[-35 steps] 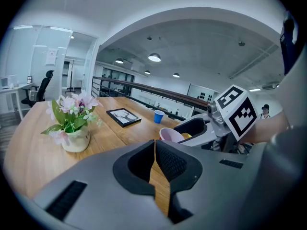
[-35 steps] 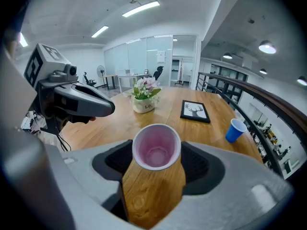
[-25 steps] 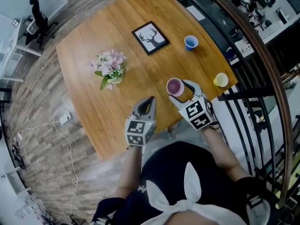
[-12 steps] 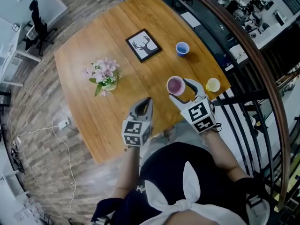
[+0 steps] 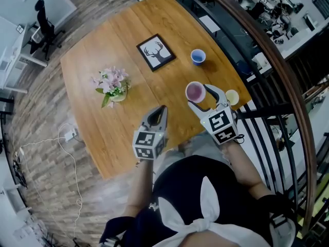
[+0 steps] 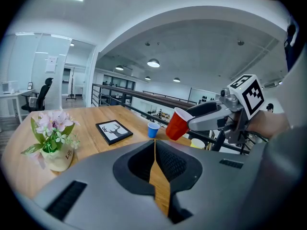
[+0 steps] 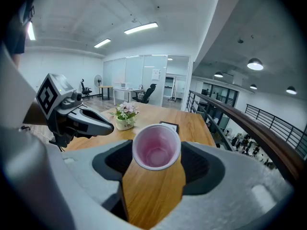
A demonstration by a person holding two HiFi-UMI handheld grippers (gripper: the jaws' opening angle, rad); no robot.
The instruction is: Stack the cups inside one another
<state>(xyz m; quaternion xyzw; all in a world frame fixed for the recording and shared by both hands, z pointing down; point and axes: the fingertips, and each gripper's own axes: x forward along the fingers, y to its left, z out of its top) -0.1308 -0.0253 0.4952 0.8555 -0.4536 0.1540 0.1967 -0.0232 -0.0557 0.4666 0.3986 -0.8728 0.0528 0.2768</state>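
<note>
My right gripper [image 5: 204,98] is shut on a red cup [image 5: 195,92] with a pale pink inside, held tilted above the wooden table [image 5: 108,40] near its front right edge. In the right gripper view the red cup [image 7: 156,146] sits between the pads, mouth toward the camera. A blue cup [image 5: 198,56] stands upright farther back. A yellow cup [image 5: 232,97] stands at the table's right edge, just right of the held cup. My left gripper [image 5: 161,111] is shut on nothing, over the front edge; the left gripper view shows the red cup [image 6: 178,123] in the air.
A black-framed deer picture [image 5: 156,52] lies at the back middle of the table. A small vase of pink flowers [image 5: 111,84] stands on the left. A dark metal railing [image 5: 267,107] runs close along the table's right side, with a drop beyond it.
My right gripper has lifted the red cup a little and brought it closer to the yellow cup. The left gripper has drifted slightly and stays shut.
</note>
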